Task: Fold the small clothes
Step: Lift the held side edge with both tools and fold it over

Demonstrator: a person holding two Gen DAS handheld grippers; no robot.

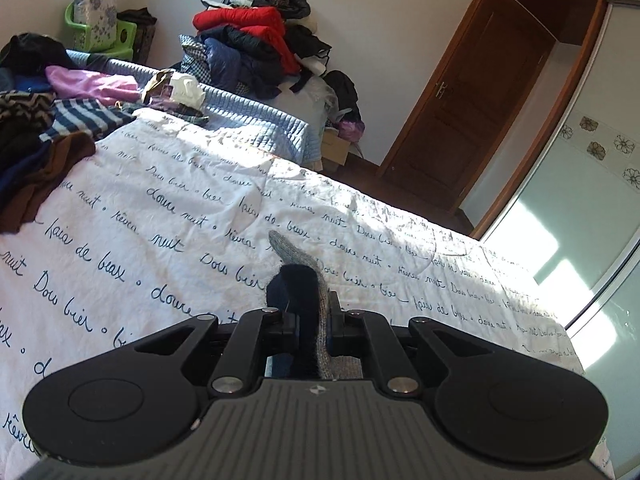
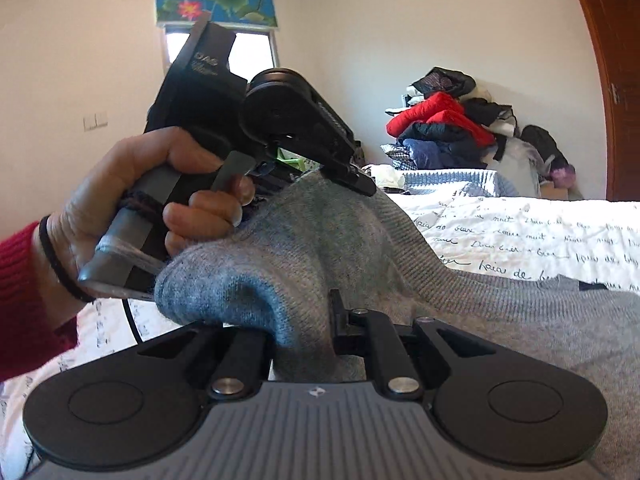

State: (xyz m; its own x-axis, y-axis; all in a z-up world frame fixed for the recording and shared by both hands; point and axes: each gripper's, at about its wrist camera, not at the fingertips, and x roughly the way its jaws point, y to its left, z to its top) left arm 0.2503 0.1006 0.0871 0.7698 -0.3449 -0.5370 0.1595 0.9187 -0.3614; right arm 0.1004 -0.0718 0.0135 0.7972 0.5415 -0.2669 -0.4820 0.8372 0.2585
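A grey knit sweater (image 2: 320,240) with a dark navy inner edge hangs between both grippers above the bed. My left gripper (image 1: 310,320) is shut on a bunched fold of the sweater (image 1: 316,304), grey outside and navy inside. In the right wrist view the left gripper (image 2: 352,178) pinches the sweater's upper edge, held by a hand in a red sleeve. My right gripper (image 2: 304,328) is shut on a thick grey fold of the sweater; its left finger is hidden by cloth. The sweater drapes off to the right (image 2: 560,320).
A white bedspread with blue script (image 1: 160,216) covers the bed. A heap of unfolded clothes (image 1: 44,128) lies at its far left. A pile of jackets (image 1: 256,40) stands by the wall. A wooden door (image 1: 464,104) and a glass wardrobe (image 1: 580,200) are on the right.
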